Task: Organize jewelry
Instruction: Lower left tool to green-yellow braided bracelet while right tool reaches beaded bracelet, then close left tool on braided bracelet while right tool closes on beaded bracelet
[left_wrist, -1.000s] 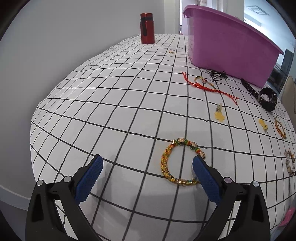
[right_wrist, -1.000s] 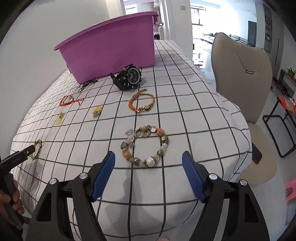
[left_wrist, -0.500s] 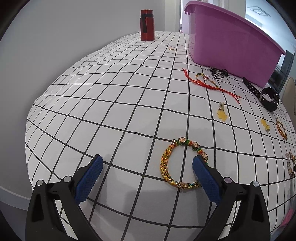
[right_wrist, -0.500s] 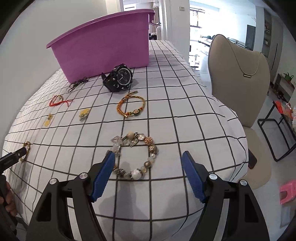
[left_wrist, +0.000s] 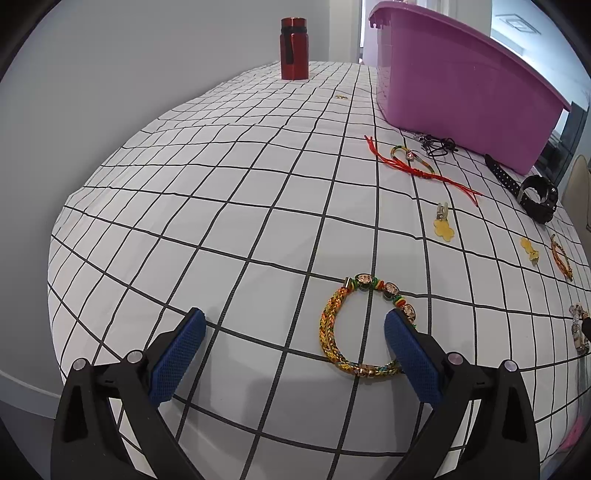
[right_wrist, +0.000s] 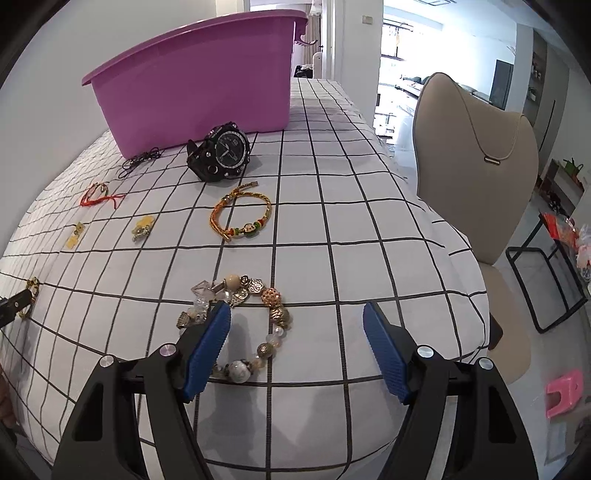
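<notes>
1. Near the table's (right_wrist: 369, 229) front edge, the right gripper (right_wrist: 297, 343) hangs released, its left pad inside the beaded bracelet (right_wrist: 236, 325), likely lining up a pinch on one side.
2. Further left, the left gripper (left_wrist: 293, 354) is also released (nothing held), beside the braided bracelet (left_wrist: 364, 325).
3. Behind both, the purple bin (right_wrist: 199, 81) probably awaits them.
</notes>
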